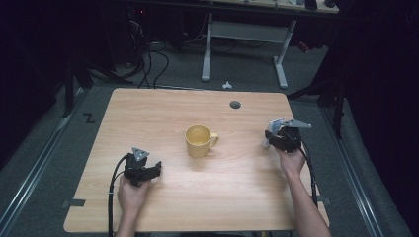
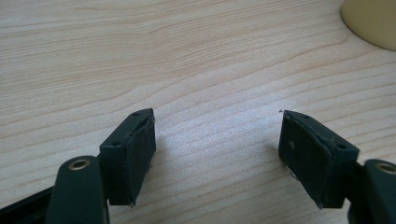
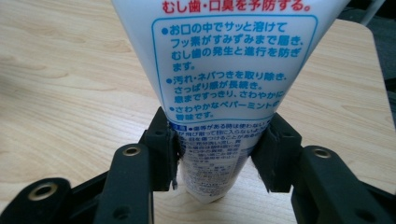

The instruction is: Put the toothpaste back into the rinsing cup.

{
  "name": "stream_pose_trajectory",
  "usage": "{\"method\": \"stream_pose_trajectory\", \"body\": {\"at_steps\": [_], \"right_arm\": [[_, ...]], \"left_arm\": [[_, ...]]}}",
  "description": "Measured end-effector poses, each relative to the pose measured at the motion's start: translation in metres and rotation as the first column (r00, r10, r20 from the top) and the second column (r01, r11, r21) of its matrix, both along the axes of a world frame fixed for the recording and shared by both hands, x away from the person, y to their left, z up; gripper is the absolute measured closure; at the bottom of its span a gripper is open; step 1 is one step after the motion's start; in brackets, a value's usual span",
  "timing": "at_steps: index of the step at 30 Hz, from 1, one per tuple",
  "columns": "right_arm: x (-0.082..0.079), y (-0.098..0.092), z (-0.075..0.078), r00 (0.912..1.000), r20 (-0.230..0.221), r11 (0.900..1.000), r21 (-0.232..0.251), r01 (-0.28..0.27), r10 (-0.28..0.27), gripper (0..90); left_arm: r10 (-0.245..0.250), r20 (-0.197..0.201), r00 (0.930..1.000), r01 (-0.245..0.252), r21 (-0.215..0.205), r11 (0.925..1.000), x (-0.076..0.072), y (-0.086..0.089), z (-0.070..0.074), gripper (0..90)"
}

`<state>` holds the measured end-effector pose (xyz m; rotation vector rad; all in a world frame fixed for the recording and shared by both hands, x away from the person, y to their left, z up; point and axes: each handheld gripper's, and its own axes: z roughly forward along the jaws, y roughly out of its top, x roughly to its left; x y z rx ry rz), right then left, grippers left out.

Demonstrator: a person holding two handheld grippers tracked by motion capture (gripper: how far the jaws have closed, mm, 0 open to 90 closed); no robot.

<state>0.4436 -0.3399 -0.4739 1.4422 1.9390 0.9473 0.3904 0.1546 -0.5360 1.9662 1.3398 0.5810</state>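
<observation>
At lower left of the worktop (image 1: 148,207), the left hand-held gripper (image 1: 157,171) rests with jaws spread, nothing between. A yellow mug (image 1: 199,140) sits mid-frame. At right, the right hand-held gripper (image 1: 267,139) clamps a white toothpaste tube (image 3: 229,79).

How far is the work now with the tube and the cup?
Done: the right tool is shut on the white plastic toothpaste tube with blue and red print, both pads pressing its sides. In hand: the tube is gripped at the table's right side. Left, probably: putting it in the yellow ceramic mug, which looks empty. The left tool rests open.
</observation>
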Motion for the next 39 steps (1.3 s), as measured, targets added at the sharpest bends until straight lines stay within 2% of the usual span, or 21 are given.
{"method": "stream_pose_trajectory", "body": {"at_steps": [13, 16, 20, 26, 39], "right_arm": [[-0.006, 0.01, 0.005, 0.9963, -0.013, 0.996, 0.013, -0.085, 0.085, 59.3], [-0.008, 0.012, 0.009, 0.9943, -0.007, 0.994, 0.037, -0.107, 0.107, 59.5], [-0.01, 0.015, 0.012, 0.9922, -0.007, 0.991, 0.047, -0.124, 0.124, 59.7], [-0.015, 0.02, 0.018, 0.9853, 0.0, 0.983, 0.073, -0.17, 0.171, 60.0], [-0.02, 0.034, 0.03, 0.9724, 0.017, 0.97, 0.066, -0.233, 0.233, 60.1]], "left_arm": [[-0.001, -0.001, 1.0, 0.001, 0.0, 1.0, 0.0, 0.0, 0.0, 27.7], [-0.001, -0.001, 1.0, 0.001, 0.0, 1.0, 0.0, 0.0, 0.0, 27.7], [-0.001, -0.001, 1.0, 0.001, 0.0, 1.0, 0.0, 0.0, 0.0, 27.7], [-0.001, -0.001, 1.0, 0.001, 0.0, 1.0, 0.0, 0.0, 0.0, 27.7], [-0.001, -0.001, 1.0, 0.001, 0.0, 1.0, 0.0, 0.0, 0.0, 27.7]]}}
